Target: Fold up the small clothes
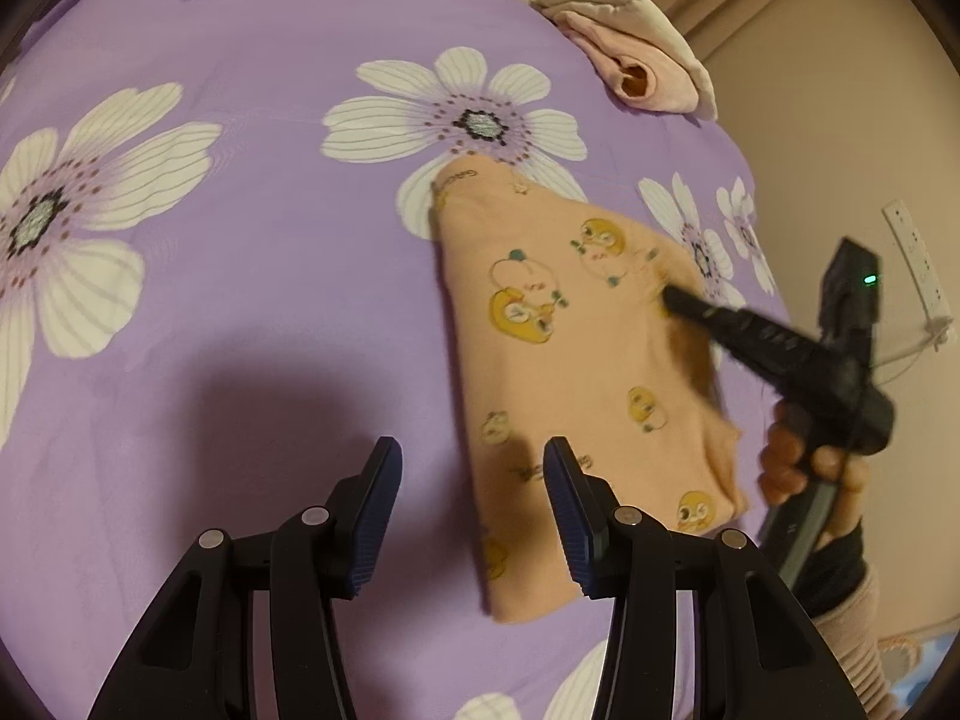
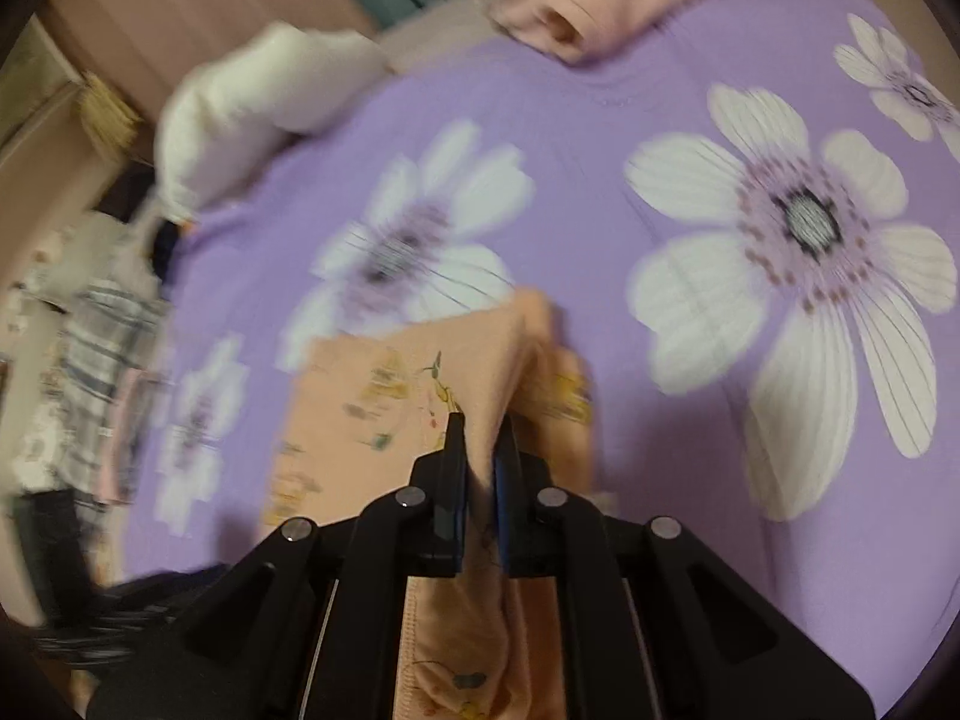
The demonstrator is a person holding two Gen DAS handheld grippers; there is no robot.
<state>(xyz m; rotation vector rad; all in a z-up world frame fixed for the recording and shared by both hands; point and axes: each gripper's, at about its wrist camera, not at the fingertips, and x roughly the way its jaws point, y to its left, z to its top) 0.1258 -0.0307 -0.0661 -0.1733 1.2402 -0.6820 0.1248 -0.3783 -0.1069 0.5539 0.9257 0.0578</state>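
A small peach garment with yellow duck prints (image 1: 576, 372) lies folded on the purple flowered bedsheet (image 1: 252, 228). My left gripper (image 1: 474, 462) is open and empty, hovering just above the garment's near left edge. My right gripper (image 1: 669, 297) reaches in from the right and is shut on the garment's right edge. In the right wrist view the right gripper (image 2: 480, 438) pinches a raised fold of the peach garment (image 2: 372, 420) between its fingers, with more cloth hanging under it.
A pile of pink and cream clothes (image 1: 636, 54) lies at the bed's far right edge, also in the right wrist view (image 2: 600, 0). A white pillow (image 2: 252, 102) and striped clothes (image 2: 102, 348) sit at the left. A wall power strip (image 1: 918, 258) is right.
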